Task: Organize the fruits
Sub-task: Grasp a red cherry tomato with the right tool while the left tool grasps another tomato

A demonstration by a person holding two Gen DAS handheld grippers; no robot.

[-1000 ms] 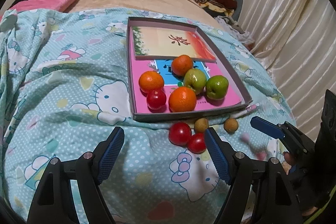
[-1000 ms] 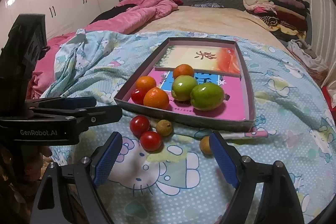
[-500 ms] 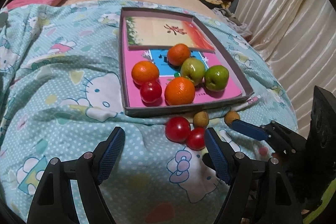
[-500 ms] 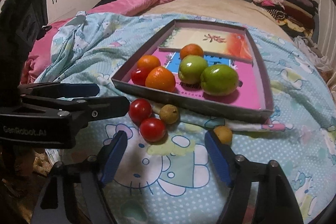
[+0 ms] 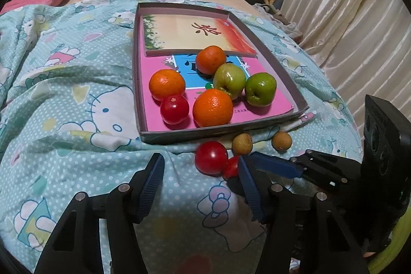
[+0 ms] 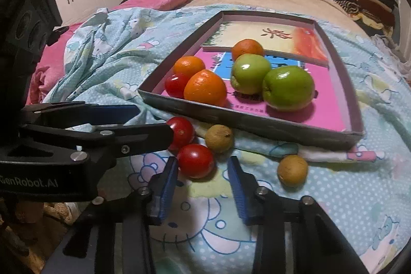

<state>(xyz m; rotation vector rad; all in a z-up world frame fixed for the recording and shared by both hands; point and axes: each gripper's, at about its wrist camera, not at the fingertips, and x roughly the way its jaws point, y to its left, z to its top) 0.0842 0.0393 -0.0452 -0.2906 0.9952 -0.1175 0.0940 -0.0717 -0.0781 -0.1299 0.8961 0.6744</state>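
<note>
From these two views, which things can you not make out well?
- Left wrist view: the small tomato is half hidden behind the left gripper finger.
- Right wrist view: the far tomato is partly covered by the left gripper's arm.
- Both views: whether the right gripper, its jaws closing, touches the small tomato yet.
- Pink pen: mostly tucked under the tray.

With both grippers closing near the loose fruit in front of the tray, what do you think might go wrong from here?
1. The right gripper is closing with the near tomato only at its fingertips, so the tomato may squirt out across the soft quilt.
2. The left gripper is closing on nothing; its right finger sits close to the tomatoes and the right gripper's fingers, so they may collide.
3. A nudged tomato could knock the brown fruit touching it.
</note>
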